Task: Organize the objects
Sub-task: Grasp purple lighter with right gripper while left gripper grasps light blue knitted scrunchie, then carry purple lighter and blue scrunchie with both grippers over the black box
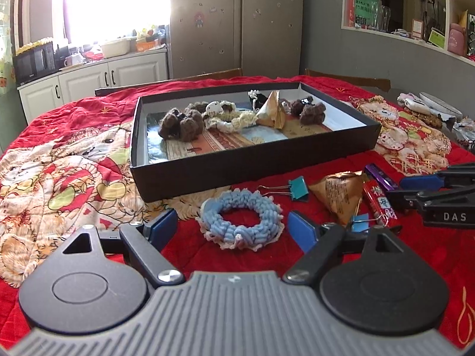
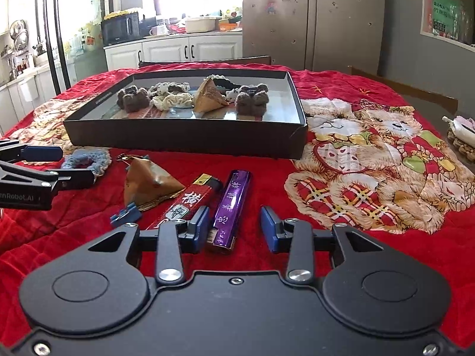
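My left gripper (image 1: 231, 227) is open and low over the red blanket, its blue pads on either side of a blue-and-cream knitted scrunchie (image 1: 261, 206) without touching it. My right gripper (image 2: 234, 224) is open around the near end of a purple lighter (image 2: 234, 198); the left pad is close beside it and the right pad stands apart. A red lighter (image 2: 181, 204) lies just left of the purple one. The black box (image 2: 178, 139) behind holds brown and cream scrunchies and a gold packet (image 2: 207, 96). The left wrist view shows the right gripper (image 1: 415, 188) at its right edge.
A gold triangular packet (image 1: 338, 190), a teal binder clip (image 1: 298, 188) and a small blue clip (image 2: 126, 215) lie between the two grippers. The teddy-print blanket (image 2: 371, 160) covers the table. A dish (image 2: 460, 132) sits at the right edge, with chair backs (image 1: 347, 78) beyond.
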Demonstrator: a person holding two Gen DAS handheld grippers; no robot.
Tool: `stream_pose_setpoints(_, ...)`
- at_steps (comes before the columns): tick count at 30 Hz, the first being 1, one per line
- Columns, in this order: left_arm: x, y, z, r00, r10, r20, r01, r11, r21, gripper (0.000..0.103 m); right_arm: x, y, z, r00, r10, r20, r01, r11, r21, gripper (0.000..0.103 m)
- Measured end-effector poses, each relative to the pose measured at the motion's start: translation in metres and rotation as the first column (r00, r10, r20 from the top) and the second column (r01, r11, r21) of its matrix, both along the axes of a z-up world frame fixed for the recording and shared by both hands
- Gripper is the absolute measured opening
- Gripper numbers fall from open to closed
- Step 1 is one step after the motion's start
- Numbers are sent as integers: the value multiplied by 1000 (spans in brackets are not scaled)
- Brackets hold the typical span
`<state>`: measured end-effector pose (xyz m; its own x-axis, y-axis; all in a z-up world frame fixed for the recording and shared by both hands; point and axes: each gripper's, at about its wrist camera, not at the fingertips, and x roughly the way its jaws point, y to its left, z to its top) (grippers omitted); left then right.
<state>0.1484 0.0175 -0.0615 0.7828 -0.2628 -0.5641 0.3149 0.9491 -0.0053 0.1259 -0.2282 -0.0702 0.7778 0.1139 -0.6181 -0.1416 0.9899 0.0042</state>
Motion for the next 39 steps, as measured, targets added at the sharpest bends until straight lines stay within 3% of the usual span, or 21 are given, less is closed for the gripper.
stream_pose_setpoints(13,15,1,-7,998,25,-62,-27,999,-39,87,18,2,-3,1000,-19,6,19,1000,-4,28)
stream_pose_setpoints(21,13,-4,-7,999,23,-48,-23,1000,-7,61,18,2,-3,1000,-12,11,12,1000,-3,21)
stream_pose_setpoints(31,10,-5,-5,999,25,-39,-25,1000,-2,41,17,1,-3,1000,-12,13,12,1000,-2,20)
stream_pose_setpoints(36,10,-4,-4,999,24,-45,-25,1000,-18,21,17,1,-3,1000,-11,13,11,1000,-1,20)
stream_pose_setpoints(39,8,-5,-4,999,19,-42,-20,1000,-8,15,17,0,-3,1000,-11,13,11,1000,0,20)
